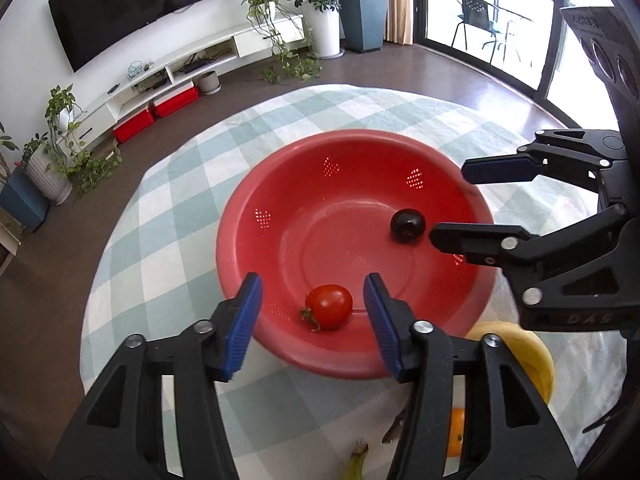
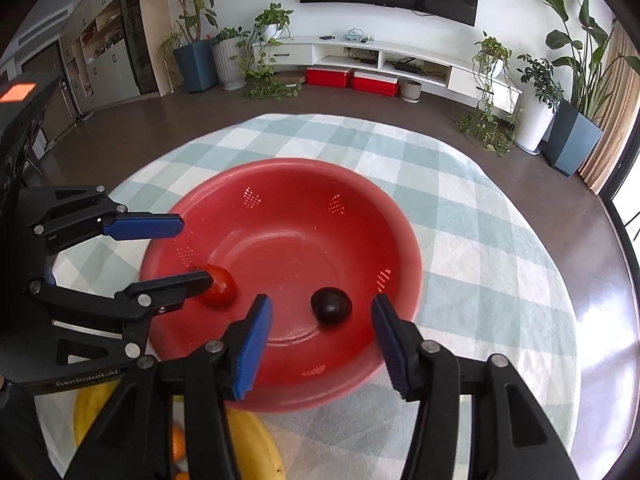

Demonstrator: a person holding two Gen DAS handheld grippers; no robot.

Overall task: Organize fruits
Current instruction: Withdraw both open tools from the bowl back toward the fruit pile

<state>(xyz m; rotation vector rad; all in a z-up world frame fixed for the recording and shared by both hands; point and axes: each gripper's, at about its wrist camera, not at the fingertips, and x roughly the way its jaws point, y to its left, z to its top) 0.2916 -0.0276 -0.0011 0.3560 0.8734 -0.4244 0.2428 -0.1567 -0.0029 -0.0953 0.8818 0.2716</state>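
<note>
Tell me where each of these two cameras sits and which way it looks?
Left wrist view: sits on the left gripper, looking down along its open jaws at the tomato in the red colander; the right gripper reaches in from the right.
Right wrist view: sits on the right gripper, looking down past open jaws at the dark plum; the left gripper enters from the left.
Shared: colander, both fruits, checked tablecloth, bananas, television wall.

A checked tablecloth [image 2: 460, 240] covers the round table. A wall-mounted television [image 1: 140, 8] hangs above a white console [image 2: 384, 56]; red boxes [image 2: 352, 78] and potted plants [image 2: 572, 120] stand on the floor.
</note>
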